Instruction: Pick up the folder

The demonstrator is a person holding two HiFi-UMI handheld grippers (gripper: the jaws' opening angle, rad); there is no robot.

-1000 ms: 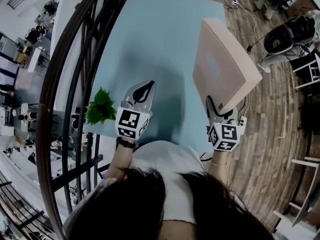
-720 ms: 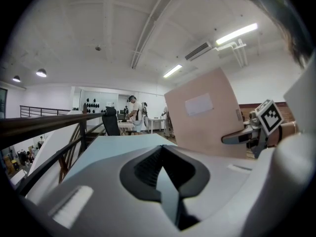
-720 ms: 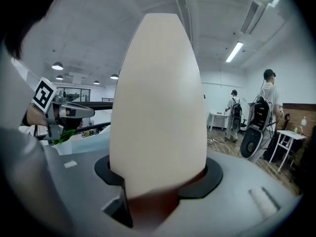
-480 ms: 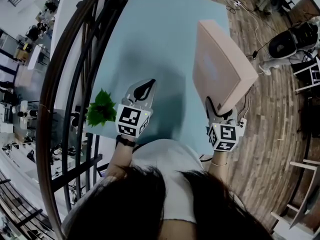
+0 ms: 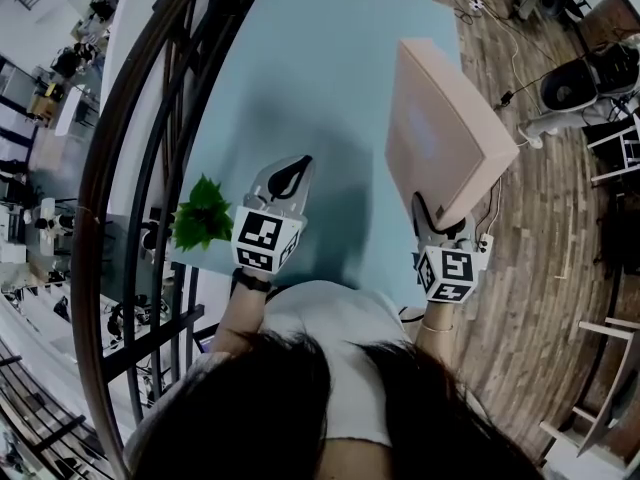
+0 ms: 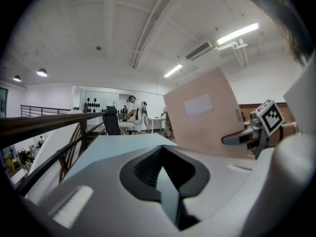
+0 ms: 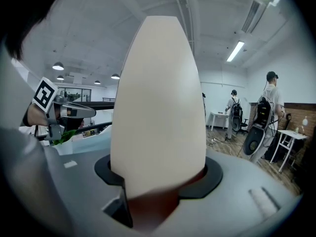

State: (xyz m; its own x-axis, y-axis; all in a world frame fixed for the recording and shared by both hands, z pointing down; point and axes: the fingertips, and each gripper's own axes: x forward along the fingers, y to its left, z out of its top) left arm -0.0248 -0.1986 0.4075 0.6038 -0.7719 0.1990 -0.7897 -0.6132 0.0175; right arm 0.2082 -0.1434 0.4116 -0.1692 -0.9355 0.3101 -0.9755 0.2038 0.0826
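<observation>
Two grippers: the left gripper (image 5: pixel 290 176) and the right gripper (image 5: pixel 440 226), one in each hand, at the near end of the light blue table (image 5: pixel 300 58).
Left jaws: pressed together with nothing between them, over the table top.
Right jaws: spread wide, pinching the near lower corner of the folder (image 5: pixel 445 138).
Folder: thick, pinkish and closed, with a pale label on its face; held up on edge and tilted at the table's right side, partly over the wood floor (image 5: pixel 540 268).
Folder contents: not visible.
Table corner: green leaves (image 5: pixel 203 215) by the dark railing (image 5: pixel 120 138).
</observation>
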